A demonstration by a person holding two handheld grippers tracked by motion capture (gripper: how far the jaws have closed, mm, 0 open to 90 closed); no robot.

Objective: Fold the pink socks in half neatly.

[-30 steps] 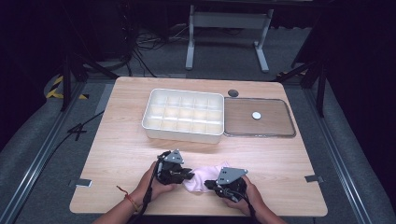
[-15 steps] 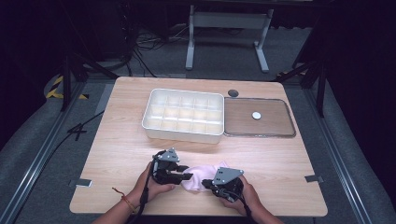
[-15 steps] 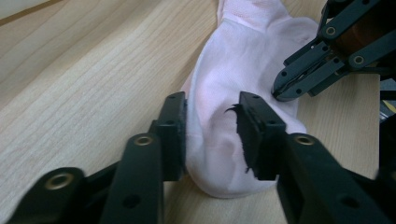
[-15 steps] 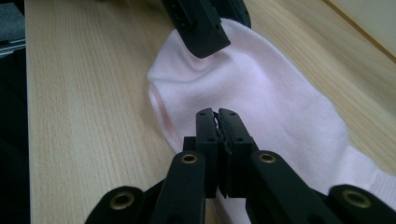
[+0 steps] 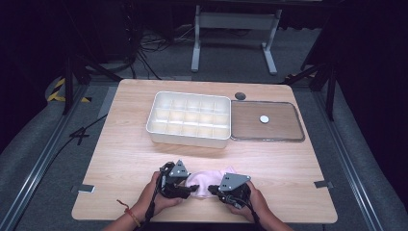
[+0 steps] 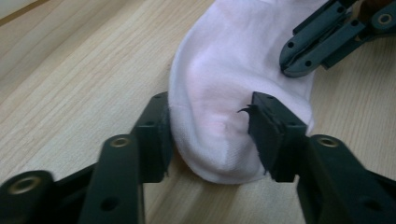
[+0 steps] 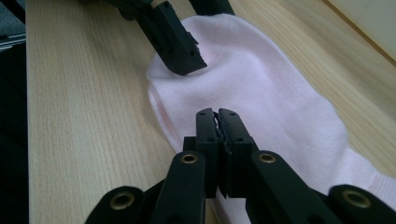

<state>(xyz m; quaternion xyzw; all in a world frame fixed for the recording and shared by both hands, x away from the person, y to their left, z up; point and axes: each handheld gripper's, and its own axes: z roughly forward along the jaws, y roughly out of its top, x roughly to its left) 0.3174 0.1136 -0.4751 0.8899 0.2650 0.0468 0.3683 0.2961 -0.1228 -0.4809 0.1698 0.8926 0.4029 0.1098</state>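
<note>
Sock (image 5: 208, 183) — left gripper (image 6: 210, 135) just opened, straddling toe | right gripper (image 7: 218, 123) pinching fabric

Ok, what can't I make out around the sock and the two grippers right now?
- High view: the sock is partly covered by both grippers and hands.
- Right gripper view: the right gripper is shut; whether it pinches sock fabric is hidden by its own jaws.
- Left gripper view: the left gripper straddles the sock; pad contact is unclear.

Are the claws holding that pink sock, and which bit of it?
The right claw is shut on the pink sock, pinching its fabric near one edge. The left claw is open, its jaws standing either side of the sock's rounded end.
</note>
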